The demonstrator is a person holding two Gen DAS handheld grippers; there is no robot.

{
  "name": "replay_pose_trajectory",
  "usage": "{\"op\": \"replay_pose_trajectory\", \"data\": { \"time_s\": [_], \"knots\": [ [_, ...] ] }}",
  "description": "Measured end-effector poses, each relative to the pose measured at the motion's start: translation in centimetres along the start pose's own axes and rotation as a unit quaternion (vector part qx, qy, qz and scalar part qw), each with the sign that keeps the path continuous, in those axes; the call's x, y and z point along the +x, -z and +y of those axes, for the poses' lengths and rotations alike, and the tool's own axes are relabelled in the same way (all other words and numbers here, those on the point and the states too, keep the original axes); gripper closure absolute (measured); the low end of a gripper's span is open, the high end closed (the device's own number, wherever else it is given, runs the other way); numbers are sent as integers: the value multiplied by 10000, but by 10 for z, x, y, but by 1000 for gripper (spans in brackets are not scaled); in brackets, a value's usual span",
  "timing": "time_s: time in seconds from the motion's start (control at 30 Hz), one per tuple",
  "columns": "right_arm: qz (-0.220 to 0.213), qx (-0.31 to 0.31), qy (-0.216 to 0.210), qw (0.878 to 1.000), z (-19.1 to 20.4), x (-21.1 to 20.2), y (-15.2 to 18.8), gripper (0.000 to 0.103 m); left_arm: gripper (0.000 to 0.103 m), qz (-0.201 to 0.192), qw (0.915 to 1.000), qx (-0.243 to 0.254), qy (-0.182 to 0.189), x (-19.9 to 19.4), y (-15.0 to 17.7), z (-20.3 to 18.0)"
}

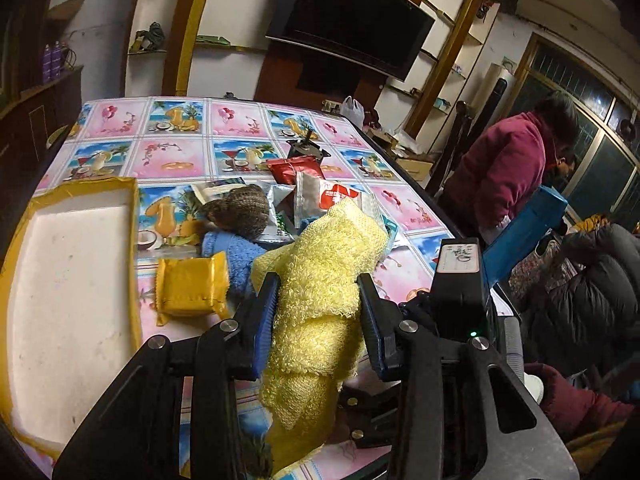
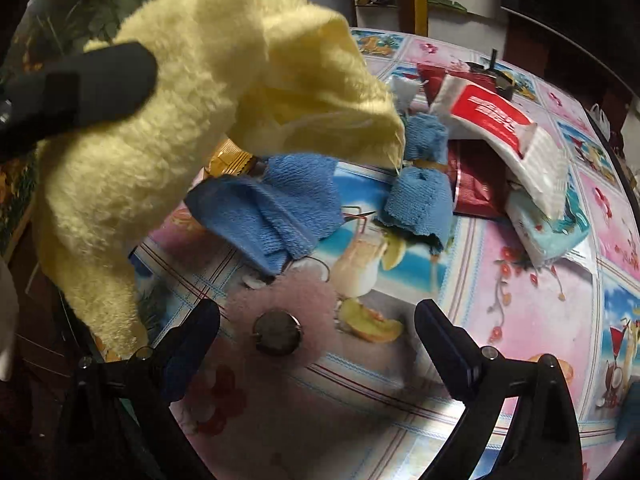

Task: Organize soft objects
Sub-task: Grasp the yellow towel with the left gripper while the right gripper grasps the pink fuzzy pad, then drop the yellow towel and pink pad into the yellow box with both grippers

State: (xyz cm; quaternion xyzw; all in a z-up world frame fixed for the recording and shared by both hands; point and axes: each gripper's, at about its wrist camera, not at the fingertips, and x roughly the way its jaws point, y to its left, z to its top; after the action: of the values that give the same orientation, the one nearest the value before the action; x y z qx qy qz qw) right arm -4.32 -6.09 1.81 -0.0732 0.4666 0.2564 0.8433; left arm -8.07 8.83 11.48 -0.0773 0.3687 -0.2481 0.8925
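The left gripper (image 1: 316, 304) is clamped on one yellow towel (image 1: 320, 280), its two blue pads pressing the bunched cloth from either side; the towel hangs in folds above the table's near edge, with loose ends trailing toward 6 o'clock in the left wrist view. The right gripper (image 2: 316, 344) stands with its jaws wide apart and nothing between them, over a bare stretch of the patterned tablecloth (image 2: 520, 300).

In the right wrist view the same yellow towel fills the 10 o'clock area, lifted clear of the table. Two blue cloths lie on the table: one blue towel (image 2: 276, 212) near the centre and a second blue cloth (image 2: 420, 196) just beside it at 2 o'clock. One white and red packet (image 2: 500, 128) leans over one dark red pouch (image 2: 472, 188) and one teal and white tissue pack (image 2: 548, 228), all toward 2 o'clock.

In the left wrist view one foam tray with yellow-taped rim (image 1: 132, 240) sits at 9 o'clock, empty. One yellow wrapped packet (image 1: 192, 292) lies just right of the tray. One brown knitted item (image 1: 240, 210) rests at 11 o'clock from the gripper, touching the blue towel. Two people in padded jackets, one in maroon (image 1: 504, 168) and one in dark grey (image 1: 592, 292), are at 3 o'clock beside the table.
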Motion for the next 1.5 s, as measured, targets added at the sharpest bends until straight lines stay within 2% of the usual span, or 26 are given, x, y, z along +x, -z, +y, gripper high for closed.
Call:
{"op": "replay_pose_trajectory", "data": {
  "time_s": [0.03,0.1,0.17,0.33,0.47,0.57,0.7,0.87,1.03,1.17,1.27,1.33,1.4,1.5],
  "knots": [
    [30,-50,20,10000,3,3,0,13,65,-34,10000,-64,6,-7,1,5],
    [155,-34,-48,9999,5,7,0,55,65,-96,9998,-176,50,-19,4,11],
    [98,42,-45,9999,3,3,1,57,65,-198,9994,-251,110,-32,7,16],
    [-49,139,-48,9999,-3,-28,5,58,65,-579,9967,-508,246,-74,7,36],
    [-279,21,-215,9994,9,-63,-8,57,65,-746,9944,-697,272,-98,-5,59],
    [-582,-88,-488,9971,24,-89,-25,57,65,-763,9933,-848,179,-105,-19,81],
    [-836,-132,-851,9928,42,-97,-71,57,65,-661,9924,-1029,-159,-96,-43,118],
    [-828,-196,-1025,9911,69,-66,-128,57,65,-332,9882,-1266,-797,-54,-64,170],
    [-564,-289,-733,9953,98,-2,-172,57,65,-135,9783,-1733,-1128,-9,-62,221],
    [-306,-164,-633,9974,105,42,-188,57,63,-53,9693,-2165,-1165,8,-56,253],
    [-231,-139,-594,9979,108,63,-195,55,60,-82,9637,-2462,-1025,9,-52,269],
    [-194,-78,-565,9982,109,72,-199,51,60,-67,9616,-2598,-881,9,-51,273],
    [-204,-18,-586,9981,108,77,-202,39,56,-127,9602,-2697,-718,6,-50,276],
    [-253,28,-578,9980,105,78,-204,35,53,-256,9569,-2818,-651,-5,-51,276]
  ]
}}
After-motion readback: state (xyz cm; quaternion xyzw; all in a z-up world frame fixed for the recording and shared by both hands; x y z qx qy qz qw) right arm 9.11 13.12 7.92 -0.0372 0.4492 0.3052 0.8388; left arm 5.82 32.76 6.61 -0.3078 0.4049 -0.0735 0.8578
